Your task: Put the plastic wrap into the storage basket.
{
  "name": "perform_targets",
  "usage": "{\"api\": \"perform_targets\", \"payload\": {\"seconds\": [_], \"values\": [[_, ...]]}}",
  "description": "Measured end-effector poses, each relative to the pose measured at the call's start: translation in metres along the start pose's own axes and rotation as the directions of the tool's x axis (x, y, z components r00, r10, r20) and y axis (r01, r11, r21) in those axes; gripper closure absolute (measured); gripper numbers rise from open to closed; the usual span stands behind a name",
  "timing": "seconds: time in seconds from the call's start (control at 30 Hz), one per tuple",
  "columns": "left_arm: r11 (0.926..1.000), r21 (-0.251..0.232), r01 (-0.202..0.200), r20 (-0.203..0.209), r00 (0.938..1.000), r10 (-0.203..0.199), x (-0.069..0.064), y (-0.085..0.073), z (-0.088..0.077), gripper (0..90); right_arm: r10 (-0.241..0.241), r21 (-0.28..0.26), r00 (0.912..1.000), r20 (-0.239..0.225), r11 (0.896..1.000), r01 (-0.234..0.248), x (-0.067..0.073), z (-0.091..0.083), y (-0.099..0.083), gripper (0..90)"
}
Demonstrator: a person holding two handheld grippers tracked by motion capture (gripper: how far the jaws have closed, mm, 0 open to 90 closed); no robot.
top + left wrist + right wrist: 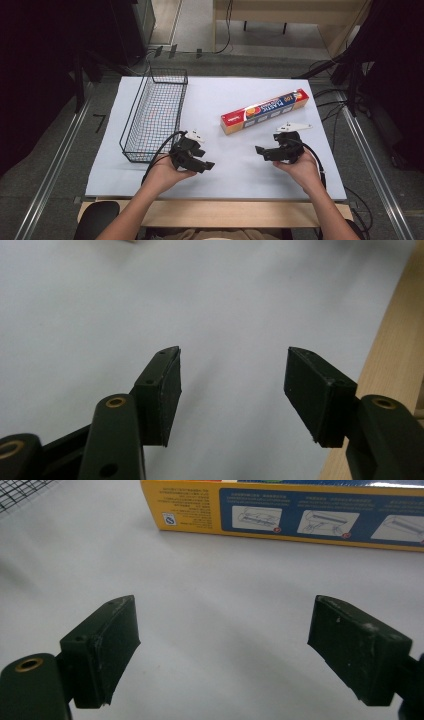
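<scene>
Overhead, wire basket point(155, 114) stands at the left of the white tabletop point(225, 170), long axis running away from the person; black mesh, nothing inside it, the white surface showing through its floor. Long plastic-wrap box point(265, 111), red and yellow with a blue panel of instruction pictures, lies flat on the right half of the table, well apart from the basket, closed.

Left gripper point(209, 165), held in the left hand near the front edge just beside the basket's near end: jaws apart, nothing between them, bare tabletop beyond. Right gripper point(258, 149), held low in front of the box and near it, not touching: jaws spread wide, nothing between the pads; box edge point(280, 515) ahead.
</scene>
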State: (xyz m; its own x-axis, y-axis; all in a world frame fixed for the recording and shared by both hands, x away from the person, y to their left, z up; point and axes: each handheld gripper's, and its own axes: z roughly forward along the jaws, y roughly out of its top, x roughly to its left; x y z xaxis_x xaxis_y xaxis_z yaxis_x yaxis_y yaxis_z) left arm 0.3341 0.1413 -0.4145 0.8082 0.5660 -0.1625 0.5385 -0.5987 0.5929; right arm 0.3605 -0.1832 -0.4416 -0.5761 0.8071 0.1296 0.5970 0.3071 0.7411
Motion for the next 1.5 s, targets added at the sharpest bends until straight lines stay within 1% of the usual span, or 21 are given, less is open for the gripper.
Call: {"api": "perform_targets", "payload": {"seconds": [0.03,0.07,0.13,0.2,0.23,0.3,0.4,0.43,0.53,0.57,0.63,0.67,0.7,0.73,0.8,1.0,1.33,1.37,1.43,1.47,1.5], "values": [[0.9999,-0.008,-0.007,-0.003,1.0000,0.007,-0.0004,0.0004,0.0004,37.5,0.005,0.015,1.0000,0.005,1.000,-0.005,-0.0009,0.0011,0.0000,15.0],[0.9999,-0.008,-0.013,-0.007,0.9999,0.013,-0.0004,0.0008,0.0006,37.5,0.005,0.015,1.0000,0.005,1.000,-0.005,-0.0009,0.0011,0.0000,15.0],[0.9998,-0.006,-0.020,-0.016,0.9997,0.020,-0.0003,0.0009,0.0011,36.6,0.004,0.031,1.0000,0.005,1.000,-0.004,-0.0017,0.0025,-0.0005,15.7],[0.9998,-0.008,-0.018,-0.025,0.9995,0.018,0.0005,0.0008,0.0016,36.1,-0.004,0.038,1.0000,0.008,0.999,0.004,-0.0012,0.0026,-0.0011,17.5],[0.9998,-0.009,-0.015,-0.028,0.9995,0.015,0.0011,0.0009,0.0012,35.9,-0.016,0.040,0.9999,0.004,0.999,0.016,-0.0010,0.0018,-0.0015,19.4],[0.9999,-0.010,-0.012,-0.024,0.9996,0.012,0.0021,0.0011,0.0005,35.9,-0.018,0.041,0.9998,0.003,0.999,0.018,-0.0007,0.0016,-0.0017,20.2],[0.9998,-0.006,-0.020,-0.025,0.9995,0.020,0.0018,0.0014,0.0003,36.2,-0.023,0.057,0.9997,0.001,0.998,0.023,-0.0010,0.0018,-0.0020,24.3],[0.9996,-0.007,-0.026,-0.026,0.9993,0.026,0.0016,0.0015,0.0003,36.3,-0.035,0.069,0.9993,-0.013,0.997,0.036,-0.0009,0.0022,-0.0021,28.8],[0.9995,-0.006,-0.030,-0.029,0.9991,0.030,0.0010,0.0019,-0.0003,36.2,-0.049,0.078,0.9986,-0.020,0.996,0.050,-0.0002,0.0022,-0.0014,33.0],[0.9995,-0.012,-0.031,-0.029,0.9991,0.030,0.0010,0.0017,-0.0005,36.2,-0.049,0.078,0.9986,-0.020,0.996,0.050,-0.0002,0.0022,-0.0014,33.0],[0.9995,-0.009,-0.032,-0.028,0.9991,0.031,0.0017,0.0017,-0.0012,36.2,-0.062,0.074,0.9975,-0.034,0.995,0.064,-0.0003,0.0018,-0.0005,35.1],[0.9995,-0.010,-0.032,-0.028,0.9991,0.031,0.0020,0.0016,-0.0014,36.2,-0.066,0.077,0.9972,-0.036,0.995,0.069,-0.0002,0.0015,0.0001,36.5],[0.9994,-0.009,-0.033,-0.030,0.9990,0.032,0.0023,0.0015,-0.0016,36.2,-0.070,0.078,0.9964,-0.048,0.994,0.073,-0.0004,0.0016,0.0005,37.8],[0.9994,-0.012,-0.033,-0.029,0.9991,0.032,0.0026,0.0014,-0.0018,36.2,-0.066,0.084,0.9964,-0.053,0.994,0.070,-0.0002,0.0015,0.0009,38.3],[0.9995,-0.014,-0.029,-0.031,0.9991,0.029,0.0028,0.0014,-0.0022,36.2,-0.084,0.089,0.9946,-0.060,0.992,0.089,0.0001,0.0016,0.0016,39.6],[0.9994,-0.017,-0.029,-0.029,0.9992,0.029,0.0032,0.0015,-0.0030,36.3,-0.114,0.082,0.9915,-0.062,0.990,0.119,0.0016,0.0012,0.0021,39.7],[0.9994,-0.018,-0.031,-0.024,0.9992,0.031,0.0023,0.0015,-0.0026,36.2,-0.120,0.082,0.9907,-0.065,0.989,0.125,0.0001,0.0004,0.0023,40.1],[0.9993,-0.018,-0.031,-0.023,0.9993,0.031,0.0024,0.0014,-0.0026,36.2,-0.124,0.077,0.9900,-0.067,0.989,0.129,-0.0001,0.0004,0.0023,40.1],[0.9994,-0.017,-0.031,-0.022,0.9993,0.031,0.0024,0.0014,-0.0024,36.2,-0.133,0.068,0.9898,-0.052,0.988,0.136,0.0005,-0.0012,0.0029,40.3],[0.9994,-0.016,-0.031,-0.022,0.9993,0.031,0.0025,0.0015,-0.0023,36.2,-0.135,0.048,0.9896,-0.049,0.989,0.138,-0.0003,-0.0038,0.0045,43.1],[0.9994,-0.016,-0.032,-0.020,0.9993,0.031,0.0024,0.0015,-0.0021,36.2,-0.135,0.041,0.9889,-0.062,0.990,0.137,-0.0009,-0.0058,0.0064,44.0]]}}
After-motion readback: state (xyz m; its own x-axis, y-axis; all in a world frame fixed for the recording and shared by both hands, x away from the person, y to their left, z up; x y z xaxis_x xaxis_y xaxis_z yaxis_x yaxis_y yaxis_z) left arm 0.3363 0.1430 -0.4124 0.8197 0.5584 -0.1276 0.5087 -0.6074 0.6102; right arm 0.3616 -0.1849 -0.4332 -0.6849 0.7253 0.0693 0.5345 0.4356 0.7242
